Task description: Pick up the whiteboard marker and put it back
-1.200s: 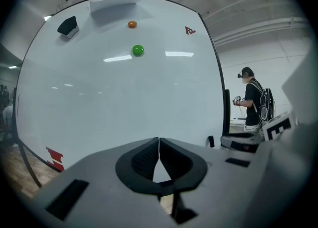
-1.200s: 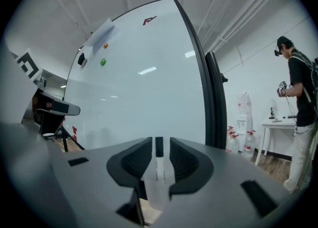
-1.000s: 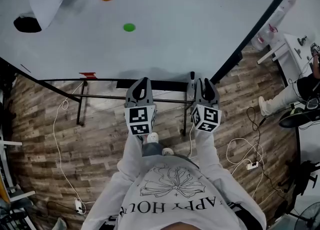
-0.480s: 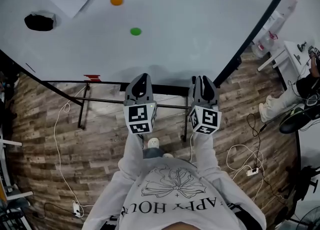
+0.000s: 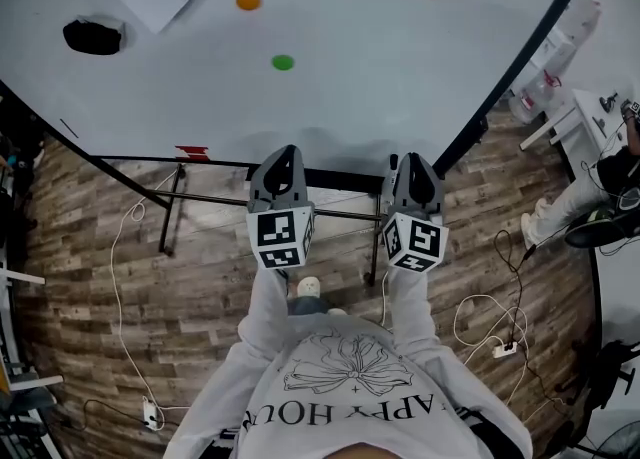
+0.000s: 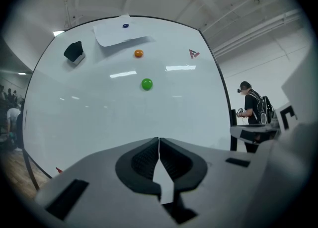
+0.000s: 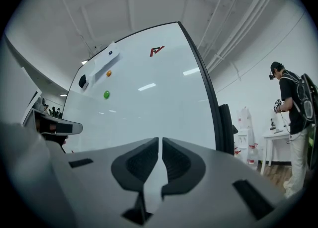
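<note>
Two pairs of jaws, both pressed together with nothing between: left gripper (image 6: 159,141), right gripper (image 7: 160,141). Head view alone: slim dark marker (image 5: 393,160) at lower edge of whiteboard (image 5: 400,57), just beside right gripper's tip, not gripped. Counted on board: one black eraser (image 5: 93,36), one paper sheet (image 6: 119,36), green magnet (image 5: 283,62), orange magnet (image 5: 248,0). Third, blue magnet (image 6: 125,25), caught by left gripper view, beyond head view's frame. One standing person with backpack (image 7: 293,98), right of board.

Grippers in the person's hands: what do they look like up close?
Both the left gripper and right gripper are grey plastic, tapering to a point, with black ribbed pads. Each carries a cube with black-and-white square markers. The sleeves are light grey.
</note>
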